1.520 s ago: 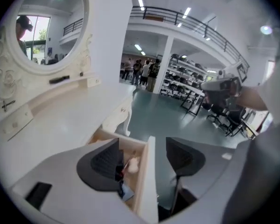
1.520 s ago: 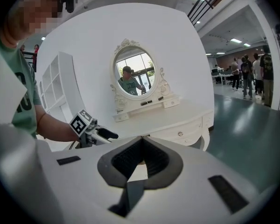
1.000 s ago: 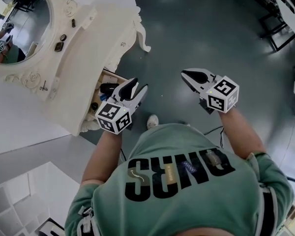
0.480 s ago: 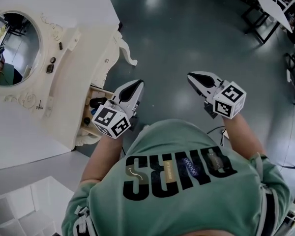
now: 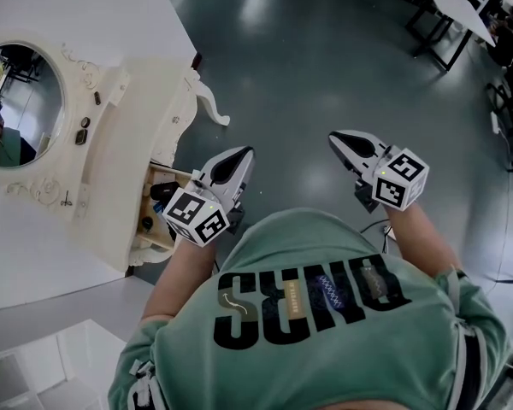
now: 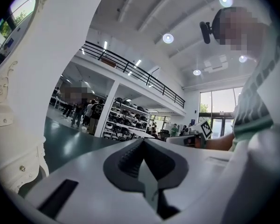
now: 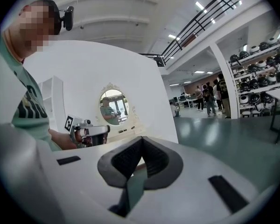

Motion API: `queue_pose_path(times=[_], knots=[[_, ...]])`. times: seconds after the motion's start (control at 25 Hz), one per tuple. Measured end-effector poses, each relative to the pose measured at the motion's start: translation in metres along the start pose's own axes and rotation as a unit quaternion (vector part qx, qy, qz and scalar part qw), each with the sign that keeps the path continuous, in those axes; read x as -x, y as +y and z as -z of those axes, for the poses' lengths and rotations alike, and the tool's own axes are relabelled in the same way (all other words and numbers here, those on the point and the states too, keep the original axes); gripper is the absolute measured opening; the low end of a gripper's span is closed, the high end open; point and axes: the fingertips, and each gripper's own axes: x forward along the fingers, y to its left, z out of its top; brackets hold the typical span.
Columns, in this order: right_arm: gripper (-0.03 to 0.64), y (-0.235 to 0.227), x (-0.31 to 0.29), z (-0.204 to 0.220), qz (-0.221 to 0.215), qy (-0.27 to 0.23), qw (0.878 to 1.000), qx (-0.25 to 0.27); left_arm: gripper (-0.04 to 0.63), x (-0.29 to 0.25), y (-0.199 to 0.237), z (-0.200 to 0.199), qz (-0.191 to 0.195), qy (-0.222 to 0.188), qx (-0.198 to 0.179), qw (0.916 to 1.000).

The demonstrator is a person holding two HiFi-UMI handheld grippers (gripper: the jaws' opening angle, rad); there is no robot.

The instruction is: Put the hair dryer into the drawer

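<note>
- Since the white dressing table with its oval mirror fills the far left, its drawer is pulled out toward the person, top open for dropping things in.
- Dark bulky thing lying inside the drawer is most likely the hair dryer. It's too small to be sure. Other small dark bits lie near it.
- Left gripper is just beside the drawer, not touching it, pointing roughly level. Its jaws have just been closing and meet pad to pad with nothing between them. My read: empty-handed, held clear of the drawer.
- Right gripper is well apart to the right over bare floor, jaws together and empty, likely just parked out of the way.
- Judgement: dryer looks stowed and the task is about done. Drawer not yet pushed shut.
</note>
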Motion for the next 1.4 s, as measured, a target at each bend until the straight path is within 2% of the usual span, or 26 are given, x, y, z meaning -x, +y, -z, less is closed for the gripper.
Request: queue_pose_path(times=[0.24,1.4], knots=[[-0.006,0.0007,0.0017,0.0029,-0.003,0.002,1.0,-0.009,0.009,-0.0023,-0.0036,0.0064,-0.001,0.006,0.007,1.0],[-0.006,0.0084,-0.0019,0.0082,-0.011,0.016,1.0,0.024,0.009,0.0039,-0.0032,0.0062,-0.007,0.01,0.006,0.9999]])
